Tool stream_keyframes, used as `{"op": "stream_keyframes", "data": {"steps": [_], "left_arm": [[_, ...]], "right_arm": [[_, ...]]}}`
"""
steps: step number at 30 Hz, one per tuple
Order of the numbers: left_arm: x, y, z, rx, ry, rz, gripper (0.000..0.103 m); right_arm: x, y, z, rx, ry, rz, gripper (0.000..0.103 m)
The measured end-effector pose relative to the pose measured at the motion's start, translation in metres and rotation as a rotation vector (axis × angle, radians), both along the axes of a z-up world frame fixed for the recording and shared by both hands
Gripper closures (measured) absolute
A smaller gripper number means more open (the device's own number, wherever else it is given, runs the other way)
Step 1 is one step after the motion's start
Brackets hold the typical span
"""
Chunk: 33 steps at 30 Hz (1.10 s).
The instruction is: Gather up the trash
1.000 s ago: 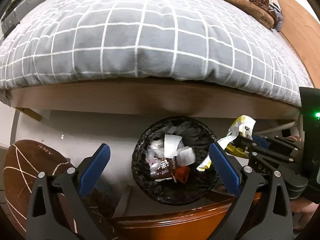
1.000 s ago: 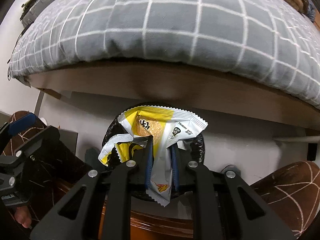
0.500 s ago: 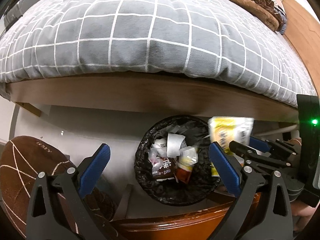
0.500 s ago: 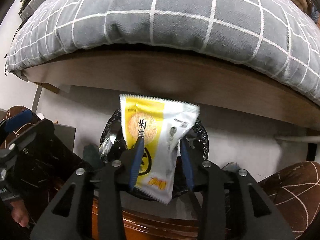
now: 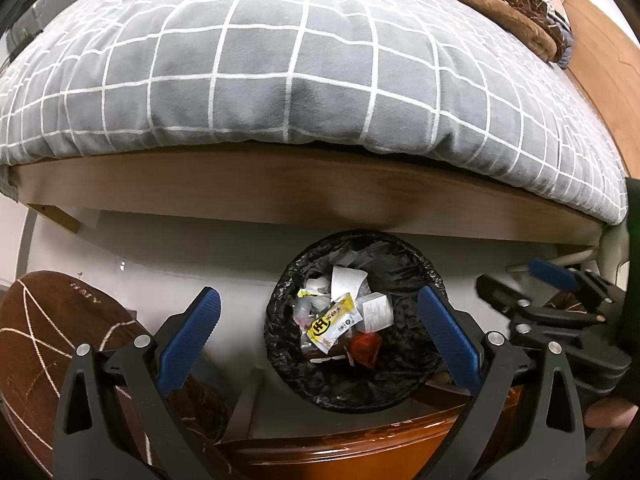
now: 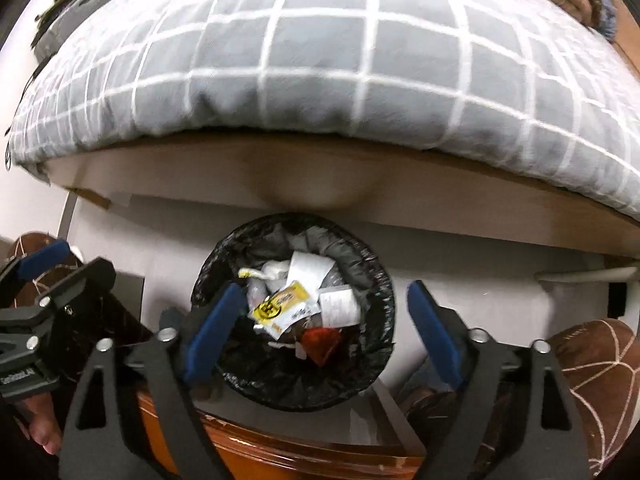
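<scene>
Dropped from the opening, empty right gripper, the yellow-and-white snack wrapper lies in the black-lined round bin, grey checked bedding overhanging at twelve o'clock, the left gripper wide open and empty.

Bin mouth open above; bed frame crowds its far rim.
</scene>
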<state>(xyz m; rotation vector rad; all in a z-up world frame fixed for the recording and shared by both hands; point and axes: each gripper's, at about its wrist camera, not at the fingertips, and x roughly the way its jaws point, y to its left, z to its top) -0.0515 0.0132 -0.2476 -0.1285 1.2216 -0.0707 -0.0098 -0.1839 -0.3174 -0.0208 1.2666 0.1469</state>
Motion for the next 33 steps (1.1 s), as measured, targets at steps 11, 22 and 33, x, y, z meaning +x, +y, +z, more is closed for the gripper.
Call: {"op": "stream_keyframes", "data": {"steps": [11,22,33], "left_arm": [[-0.002,-0.021,0.049,-0.009,-0.076,-0.029,0.006],[-0.025,-0.029,0.154,-0.011,-0.252,-0.052,0.006],[-0.066,-0.036,0.211,-0.002,-0.326,-0.080,0.006]], "right_arm": [[-0.013,-0.040,0.068,0.014,-0.150,-0.087,0.007],[-0.045,-0.059,0.171,-0.004,-0.317,-0.120,0.008],[-0.099,-0.066,0.243,-0.005,-0.435,-0.138,0.007]]}}
